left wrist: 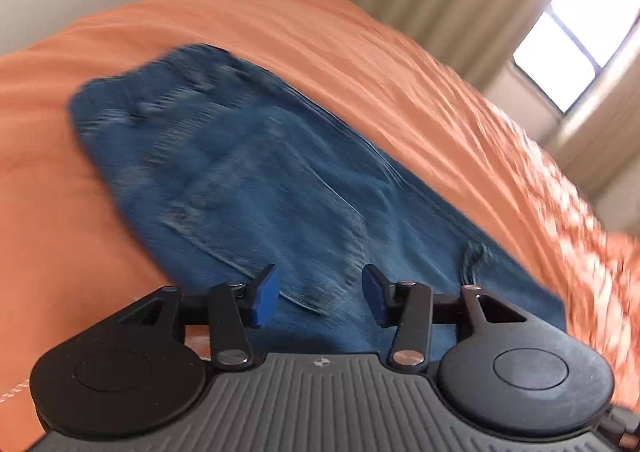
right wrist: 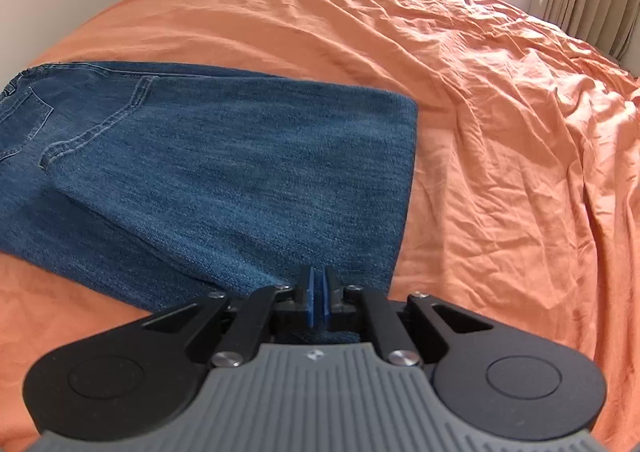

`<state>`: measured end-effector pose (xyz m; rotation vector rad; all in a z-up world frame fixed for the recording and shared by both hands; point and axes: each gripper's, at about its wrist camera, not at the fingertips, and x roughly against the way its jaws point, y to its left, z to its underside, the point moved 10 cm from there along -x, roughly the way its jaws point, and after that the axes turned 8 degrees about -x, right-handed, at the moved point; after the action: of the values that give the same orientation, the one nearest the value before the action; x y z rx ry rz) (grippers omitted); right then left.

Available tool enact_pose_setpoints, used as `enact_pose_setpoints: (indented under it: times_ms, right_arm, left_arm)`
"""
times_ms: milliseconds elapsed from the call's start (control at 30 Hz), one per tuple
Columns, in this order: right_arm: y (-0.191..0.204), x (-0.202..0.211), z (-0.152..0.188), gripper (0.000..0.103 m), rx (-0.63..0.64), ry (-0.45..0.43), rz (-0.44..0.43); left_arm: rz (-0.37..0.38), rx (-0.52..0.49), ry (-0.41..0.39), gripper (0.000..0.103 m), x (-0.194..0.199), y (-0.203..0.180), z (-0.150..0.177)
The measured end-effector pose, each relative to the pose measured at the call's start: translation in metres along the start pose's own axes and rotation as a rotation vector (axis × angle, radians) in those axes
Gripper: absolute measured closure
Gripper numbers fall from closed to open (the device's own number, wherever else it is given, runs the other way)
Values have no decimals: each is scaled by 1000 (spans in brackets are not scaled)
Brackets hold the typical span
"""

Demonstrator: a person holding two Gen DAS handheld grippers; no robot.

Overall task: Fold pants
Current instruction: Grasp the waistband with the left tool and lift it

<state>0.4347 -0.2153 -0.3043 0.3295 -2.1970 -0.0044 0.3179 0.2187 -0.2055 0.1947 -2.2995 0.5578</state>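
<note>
Left wrist view: the left gripper (left wrist: 319,298) hangs just above the jeans (left wrist: 248,180), its blue pads (left wrist: 266,294) well apart and holding nothing. The jeans lie flat on the orange bedsheet (left wrist: 360,52), waistband at the far end, the picture smeared by motion. Denim like this looks fairly heavy and limp — it should drape rather than hold a shape, yet it seems thick enough to keep a crease once pressed. It is not slippery or fragile. A good grip for this side would be the doubled edge near the waistband or the outer seam, where the layers are thickest.

Right wrist view: the right gripper (right wrist: 319,302) has its pads pressed together, with denim running under and between them at the near edge of the jeans (right wrist: 224,156) — it looks clamped on the cloth, at the near corner by the straight right-hand edge. A back pocket and curved stitching show at the left. The garment rests on the wrinkled sheet, toward its left side.

No brand, label or readable writing shows in either view; only a small emblem on each gripper body, too small to read.
</note>
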Motion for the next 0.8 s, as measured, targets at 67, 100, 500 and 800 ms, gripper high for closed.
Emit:
enact_pose_setpoints:
  times_ms: [67, 100, 500, 800]
  right_arm:
    - [14, 6, -8, 101, 23, -6, -27]
    - [23, 8, -13, 101, 38, -10, -43]
    - [141, -18, -60, 97, 112, 2, -173]
    - [174, -65, -52, 95, 81, 110, -154]
  left_arm:
    - [-1, 84, -55, 40, 9, 26, -6]
    - [-3, 132, -84, 38, 11, 40, -10]
    - [156, 659, -237, 29, -25, 137, -20]
    - [176, 703, -226, 34, -74, 146, -41]
